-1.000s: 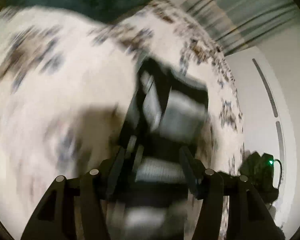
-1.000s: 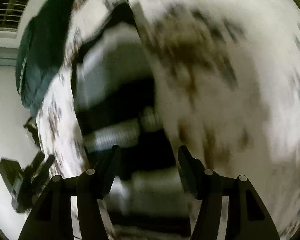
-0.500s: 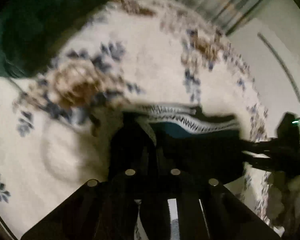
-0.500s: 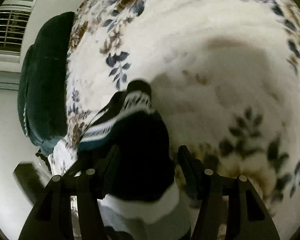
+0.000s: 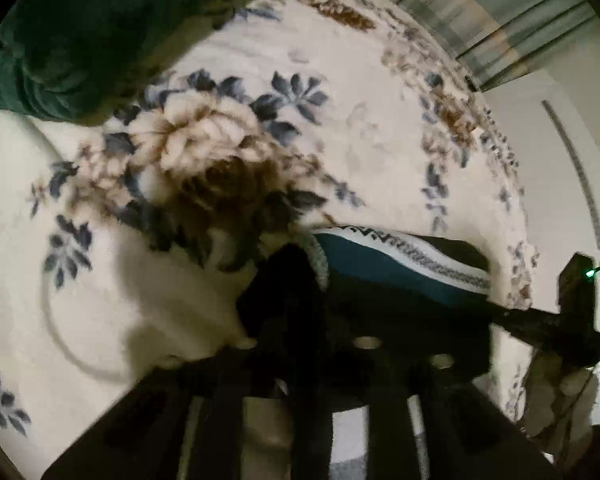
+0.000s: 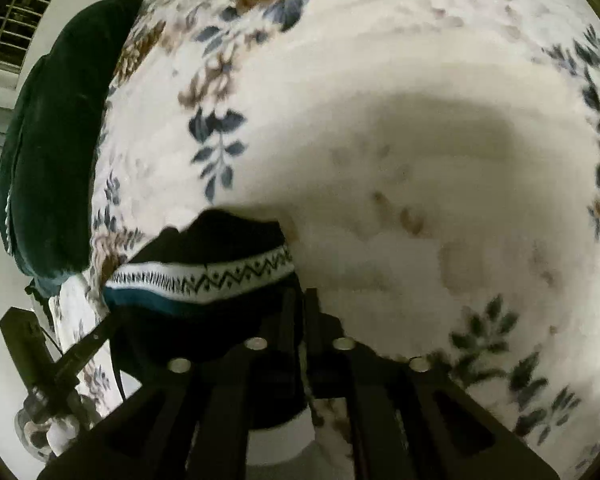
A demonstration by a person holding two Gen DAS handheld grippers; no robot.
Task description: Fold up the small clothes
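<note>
both tools, left tool [image 5: 300,320] and right tool [image 6: 300,320], are closed on the garment [image 6: 204,276], its long axis spanning left-right between them above the bed [image 6: 420,160].

Dim room: floral blanket [image 5: 380,128], green cushion [image 6: 48,140], striped curtain [image 5: 496,20].

The right gripper [image 6: 300,312] is now closing on the dark patterned sock [image 6: 204,276], joining the left gripper [image 5: 296,280].

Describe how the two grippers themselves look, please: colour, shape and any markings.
Both the left gripper and the right gripper are matte black, with flat, angular fingers and a row of small round silver studs across the base. No cable, sleeve or printed marking shows on them.
</note>
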